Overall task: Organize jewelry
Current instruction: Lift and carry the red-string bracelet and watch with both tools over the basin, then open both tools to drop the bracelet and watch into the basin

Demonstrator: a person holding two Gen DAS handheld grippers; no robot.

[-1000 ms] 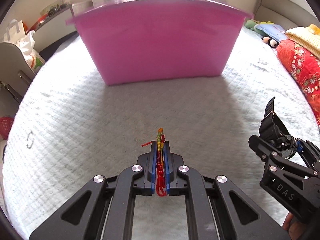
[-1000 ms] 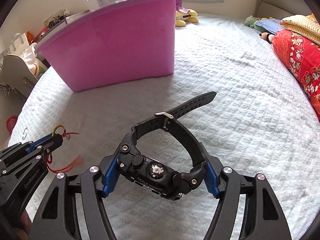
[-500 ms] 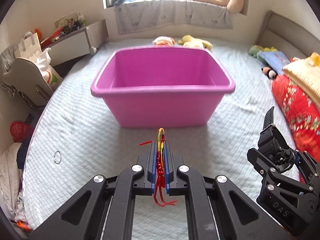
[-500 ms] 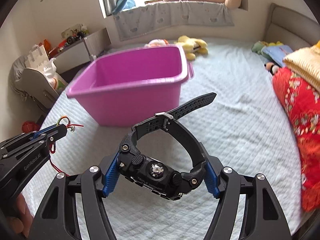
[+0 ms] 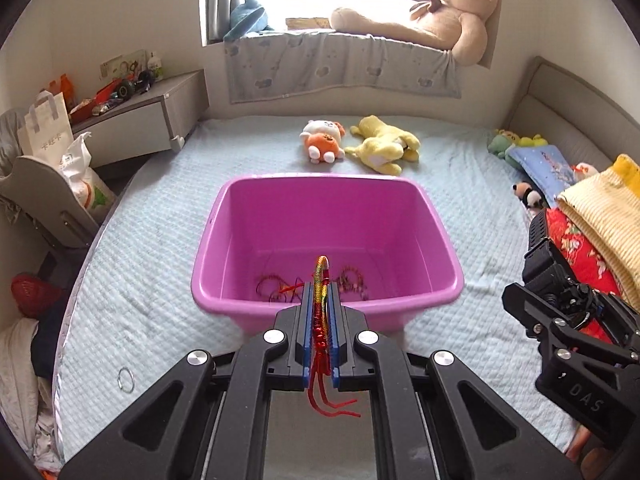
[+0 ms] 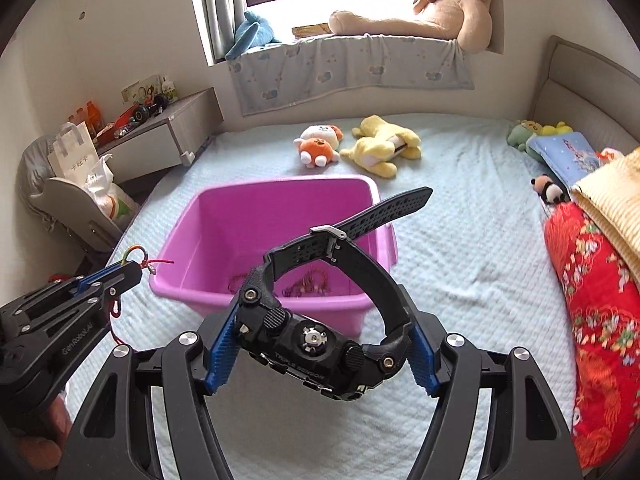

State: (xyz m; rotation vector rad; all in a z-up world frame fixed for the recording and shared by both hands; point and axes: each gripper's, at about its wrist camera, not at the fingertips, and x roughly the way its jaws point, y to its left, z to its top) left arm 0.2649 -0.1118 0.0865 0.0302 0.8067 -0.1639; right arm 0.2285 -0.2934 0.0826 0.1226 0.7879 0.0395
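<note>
A braided rainbow cord bracelet [image 5: 321,296] with red tassel ends sits pinched between the pressed-together jaws of your left gripper [image 5: 321,300], poised over the near rim of a glossy pink plastic tub [image 5: 436,216]. Beaded strands [image 5: 352,280] lie tangled on the tub's floor. Your right gripper [image 6: 320,344] has its ribbed blue pads [image 6: 220,354] clamped on a chunky black watch [image 6: 316,340], its perforated rubber strap jutting toward the tub. The tub rests on a quilted pale-blue bed [image 5: 472,160]; a small metal ring [image 5: 126,379] lies on the quilt at left.
</note>
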